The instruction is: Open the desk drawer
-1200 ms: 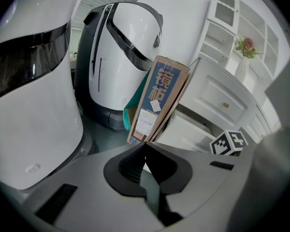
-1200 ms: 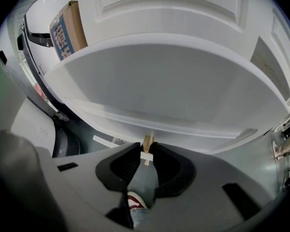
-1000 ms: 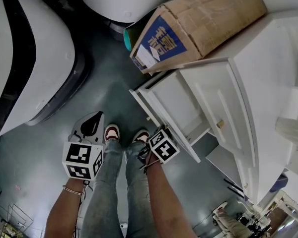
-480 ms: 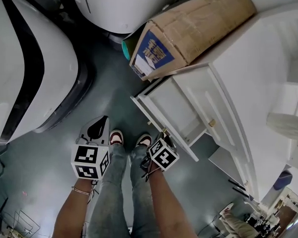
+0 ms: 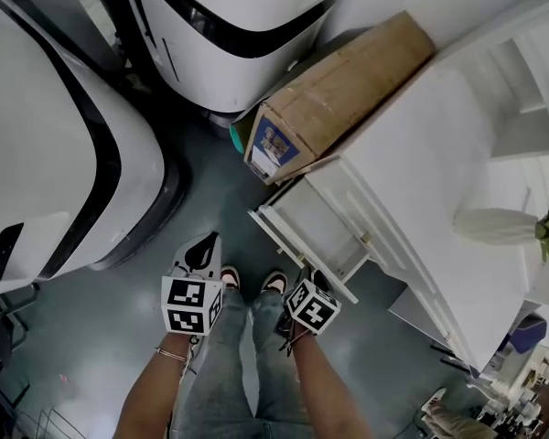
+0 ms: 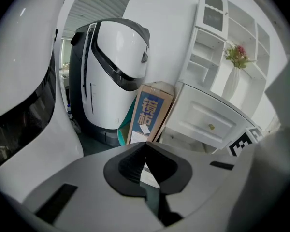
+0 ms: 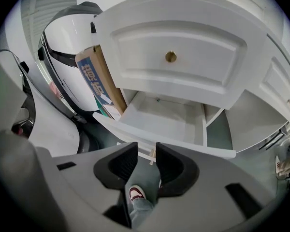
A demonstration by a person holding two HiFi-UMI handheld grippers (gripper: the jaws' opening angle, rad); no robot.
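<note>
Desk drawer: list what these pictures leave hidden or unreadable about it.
- Drawer knob: right gripper view, partly behind the right gripper, whose empty jaws are opening; head view, too small.
- Dark speck at drawer's back: right gripper view, too small to identify.
- Drawer's rear: head view, under the desk top.

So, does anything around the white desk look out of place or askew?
Only the cardboard box: it stands tilted between the white desk and a white machine, and seems to lean on the desk's side. The pulled-out drawer looks undamaged.
</note>
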